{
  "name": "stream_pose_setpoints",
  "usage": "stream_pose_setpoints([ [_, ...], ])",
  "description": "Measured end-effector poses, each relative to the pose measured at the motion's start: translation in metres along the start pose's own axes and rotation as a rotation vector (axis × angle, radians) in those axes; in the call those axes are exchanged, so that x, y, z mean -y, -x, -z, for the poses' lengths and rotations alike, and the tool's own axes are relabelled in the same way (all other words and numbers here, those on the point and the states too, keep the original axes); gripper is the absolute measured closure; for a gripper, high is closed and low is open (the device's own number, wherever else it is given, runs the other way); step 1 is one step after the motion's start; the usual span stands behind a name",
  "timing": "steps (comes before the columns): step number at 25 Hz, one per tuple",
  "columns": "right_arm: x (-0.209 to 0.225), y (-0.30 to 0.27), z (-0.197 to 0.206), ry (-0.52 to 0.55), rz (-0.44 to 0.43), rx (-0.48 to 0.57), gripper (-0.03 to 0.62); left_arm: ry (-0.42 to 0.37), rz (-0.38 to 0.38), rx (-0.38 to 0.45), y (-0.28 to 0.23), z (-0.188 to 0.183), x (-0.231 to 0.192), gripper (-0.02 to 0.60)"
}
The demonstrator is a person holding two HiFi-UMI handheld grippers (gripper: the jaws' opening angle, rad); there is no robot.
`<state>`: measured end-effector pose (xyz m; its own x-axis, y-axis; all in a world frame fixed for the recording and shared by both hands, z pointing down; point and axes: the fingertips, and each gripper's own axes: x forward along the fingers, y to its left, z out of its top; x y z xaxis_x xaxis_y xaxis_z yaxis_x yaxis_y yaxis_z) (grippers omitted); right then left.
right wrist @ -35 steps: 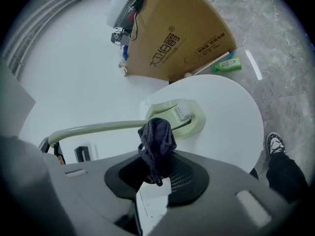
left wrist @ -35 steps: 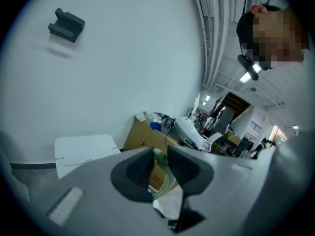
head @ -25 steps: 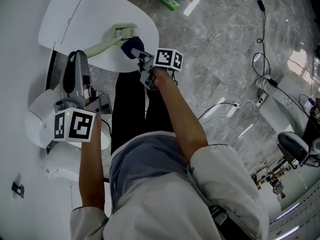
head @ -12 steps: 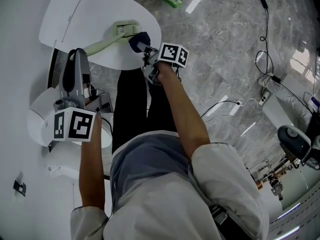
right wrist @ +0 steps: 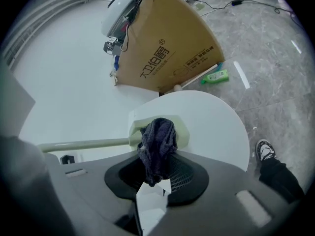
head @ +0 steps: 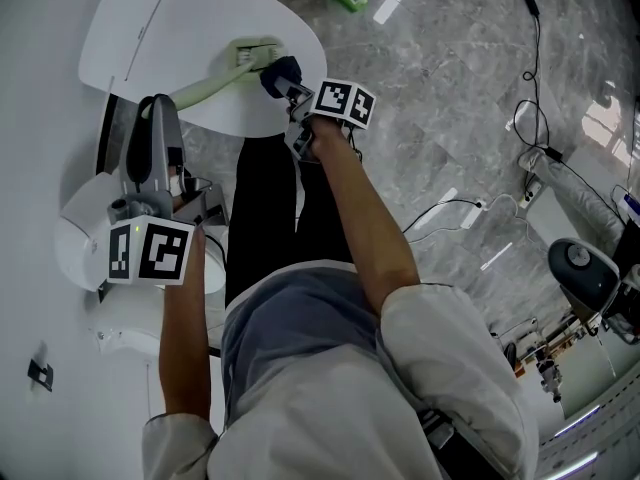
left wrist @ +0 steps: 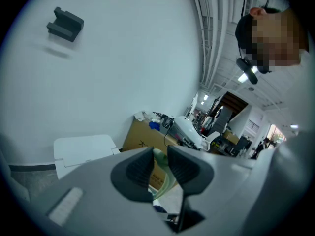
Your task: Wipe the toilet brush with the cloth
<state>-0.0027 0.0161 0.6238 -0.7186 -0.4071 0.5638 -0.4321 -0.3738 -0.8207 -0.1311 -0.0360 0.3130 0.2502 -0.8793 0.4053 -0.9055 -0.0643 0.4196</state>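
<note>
1. Your cloth [right wrist: 157,141] is dark, soft fabric, crumpled, with a fine ribbed weave.
2. The toilet brush [right wrist: 88,144] before you looks like smooth, pale plastic.
3. Your counter [right wrist: 216,117] is smooth matt white.
4. The floor [head: 450,98] is glossy grey stone; the box [right wrist: 167,48] is matt brown cardboard.

A white table [head: 150,28] with a rounded top stands just ahead of the right gripper [right wrist: 156,176], and the pale green head of a brush [right wrist: 162,127] sits on it right at that gripper's tips. Past the table's far edge runs grey marbled floor [head: 450,98]; a cardboard box [right wrist: 167,48] stands there with a green bottle [right wrist: 216,76] lying at its foot, and cables [head: 530,118] trail well off to the gripper's right
</note>
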Motion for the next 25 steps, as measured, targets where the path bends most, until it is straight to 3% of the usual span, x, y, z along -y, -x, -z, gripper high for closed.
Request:
stream_pose_setpoints([
  [8, 0.003, -0.007, -0.008, 0.206, 0.126, -0.056, 0.505, 0.002, 0.01, -0.003, -0.001, 0.001, -0.001, 0.581],
  [17, -0.005, -0.015, -0.018, 0.468, 0.244, -0.215, 0.503, 0.002, 0.026, -0.007, 0.0, 0.0, -0.001, 0.581],
  [25, -0.018, -0.019, -0.022, 0.558, 0.279, -0.27, 0.502, 0.007, 0.035, -0.007, 0.0, 0.001, -0.002, 0.581],
])
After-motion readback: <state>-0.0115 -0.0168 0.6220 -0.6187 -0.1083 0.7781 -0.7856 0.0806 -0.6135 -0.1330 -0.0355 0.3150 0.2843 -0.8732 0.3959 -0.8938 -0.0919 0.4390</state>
